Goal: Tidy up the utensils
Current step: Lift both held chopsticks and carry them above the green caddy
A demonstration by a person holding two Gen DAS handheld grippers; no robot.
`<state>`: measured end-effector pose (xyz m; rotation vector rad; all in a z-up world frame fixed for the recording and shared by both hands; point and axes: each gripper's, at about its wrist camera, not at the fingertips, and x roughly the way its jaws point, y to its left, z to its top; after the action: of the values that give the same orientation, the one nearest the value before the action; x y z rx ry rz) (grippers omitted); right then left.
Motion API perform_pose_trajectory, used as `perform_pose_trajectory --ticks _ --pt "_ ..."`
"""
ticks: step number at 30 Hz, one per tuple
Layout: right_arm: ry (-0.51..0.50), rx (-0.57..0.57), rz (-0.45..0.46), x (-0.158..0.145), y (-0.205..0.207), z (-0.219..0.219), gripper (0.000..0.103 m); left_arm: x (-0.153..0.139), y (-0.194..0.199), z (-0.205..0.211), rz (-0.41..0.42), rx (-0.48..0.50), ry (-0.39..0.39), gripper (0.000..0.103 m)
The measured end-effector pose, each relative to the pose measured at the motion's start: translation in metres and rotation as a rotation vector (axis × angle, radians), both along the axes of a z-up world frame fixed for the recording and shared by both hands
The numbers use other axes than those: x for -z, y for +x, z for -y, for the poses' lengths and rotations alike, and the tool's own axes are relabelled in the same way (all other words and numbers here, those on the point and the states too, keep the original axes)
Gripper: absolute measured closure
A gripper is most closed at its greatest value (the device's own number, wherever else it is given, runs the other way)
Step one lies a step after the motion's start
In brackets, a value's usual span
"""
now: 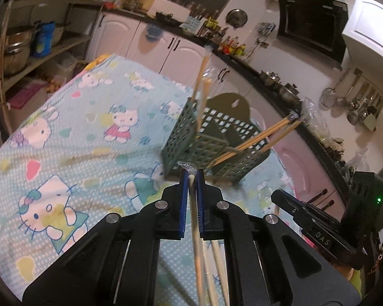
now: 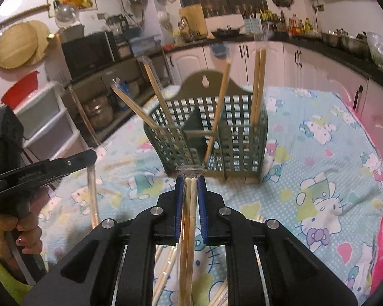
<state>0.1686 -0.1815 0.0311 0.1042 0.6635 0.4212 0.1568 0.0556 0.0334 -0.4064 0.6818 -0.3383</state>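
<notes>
Each hand-held gripper, left (image 1: 190,176) and right (image 2: 190,181), clamps plastic-wrapped wooden chopsticks (image 2: 189,219) near the slatted green caddy (image 2: 206,137).

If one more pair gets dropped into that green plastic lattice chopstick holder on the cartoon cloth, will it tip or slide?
The green lattice holder looks light and hollow, so a nudge would probably slide it on the cloth. Several wrapped chopsticks lean outward over its rim, which may pull it sideways. It probably tips easily.

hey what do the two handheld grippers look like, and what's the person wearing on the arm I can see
Both the left gripper and right gripper are black, angular linkages with silver round pivot bolts and blue pads lining the jaws. The other unit's side carries small white lettering and a green light. A yellow-green sleeve covers the visible arm.
</notes>
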Motion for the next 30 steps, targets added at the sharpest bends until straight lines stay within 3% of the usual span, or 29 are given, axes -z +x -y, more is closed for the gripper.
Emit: perform_pose_trajectory --ticks 30 --pt "0.098 0.107 0.207 -0.058 -0.034 0.064 0.093 -0.065 -0.002 0.044 0.141 0.069 0.052 0.101"
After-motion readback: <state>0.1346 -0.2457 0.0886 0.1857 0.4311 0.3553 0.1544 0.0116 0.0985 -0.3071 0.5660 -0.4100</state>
